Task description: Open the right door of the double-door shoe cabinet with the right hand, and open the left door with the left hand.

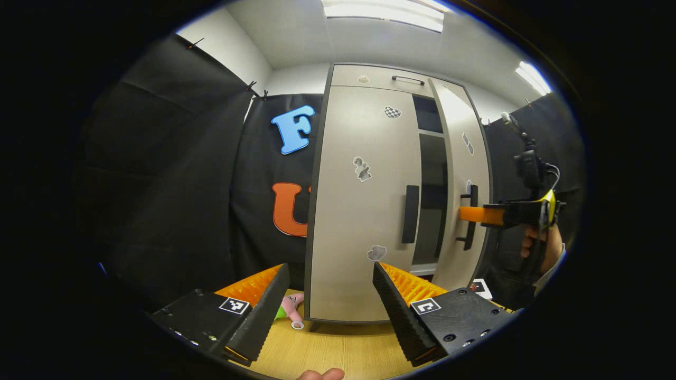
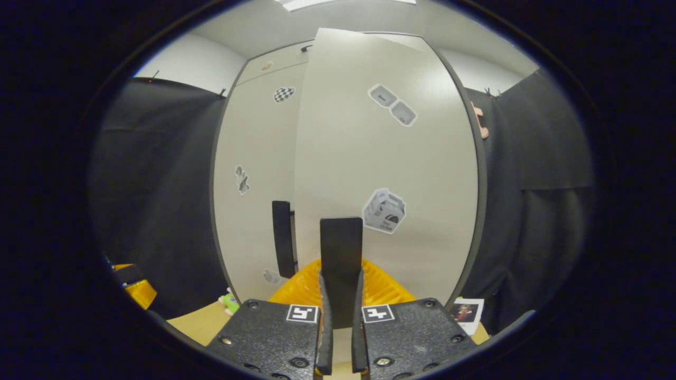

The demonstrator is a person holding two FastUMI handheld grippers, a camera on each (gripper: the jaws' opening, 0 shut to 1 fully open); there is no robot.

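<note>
The beige shoe cabinet stands on a wooden table. Its left door is closed, with a black vertical handle. The right door is swung ajar, showing a dark interior gap. In the right gripper view, my right gripper is shut on the right door's black handle, with the right door straight ahead. From the left gripper view, the right gripper reaches that handle from the right. My left gripper stands open, a short way in front of the left door and touching nothing.
A pink and green toy lies by the cabinet's left foot. A small photo card lies at the right foot. The wooden table runs toward me. A top drawer with a handle sits above the doors. Black cloth walls flank both sides.
</note>
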